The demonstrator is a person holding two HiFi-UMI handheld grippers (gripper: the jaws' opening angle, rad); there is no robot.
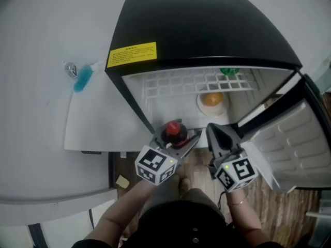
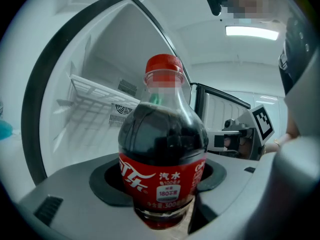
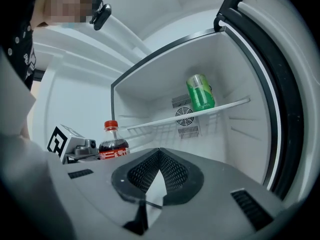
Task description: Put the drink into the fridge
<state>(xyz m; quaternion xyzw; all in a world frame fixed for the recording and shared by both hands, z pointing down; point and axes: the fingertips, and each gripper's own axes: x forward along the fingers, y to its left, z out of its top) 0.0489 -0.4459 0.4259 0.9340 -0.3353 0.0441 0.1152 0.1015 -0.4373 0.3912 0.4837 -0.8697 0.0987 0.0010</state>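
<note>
- Drink bottle point(image 1: 173, 132) is held upright at the mouth of the fridge point(image 1: 201, 30). The fridge is the biggest thing in view, a small black-topped box with a white inside, standing open toward the person.
- White bench point(image 1: 36, 61) spreads out to the fridge's left in the head view.
- Fridge door point(image 1: 302, 143) is swung wide to the right, with its white inner lining showing.
- Wire shelf point(image 1: 196, 81) crosses the upper part of the cavity.
- Left gripper point(image 2: 162, 184) has its fingers clamped on the bottle's lower body, across the red label. The bottle holds dark cola under a red cap, and its base shows between the fingers.
- Right gripper point(image 3: 159, 171) hangs just to the right of the left one and points into the cavity. Its fingers are pressed together with nothing between them.
- Green can point(image 3: 201, 92) stands on the wire shelf, toward the back right.
- White dish point(image 1: 200, 106) sits on the cavity floor under the shelf, beyond the bottle and apart from it. It holds an orange round thing point(image 1: 212, 98).
- Yellow label point(image 1: 132, 54) is stuck on the black top near its front left corner.
- Blue object point(image 1: 83, 78) lies on the bench well to the left of the fridge; what it is cannot be made out.
</note>
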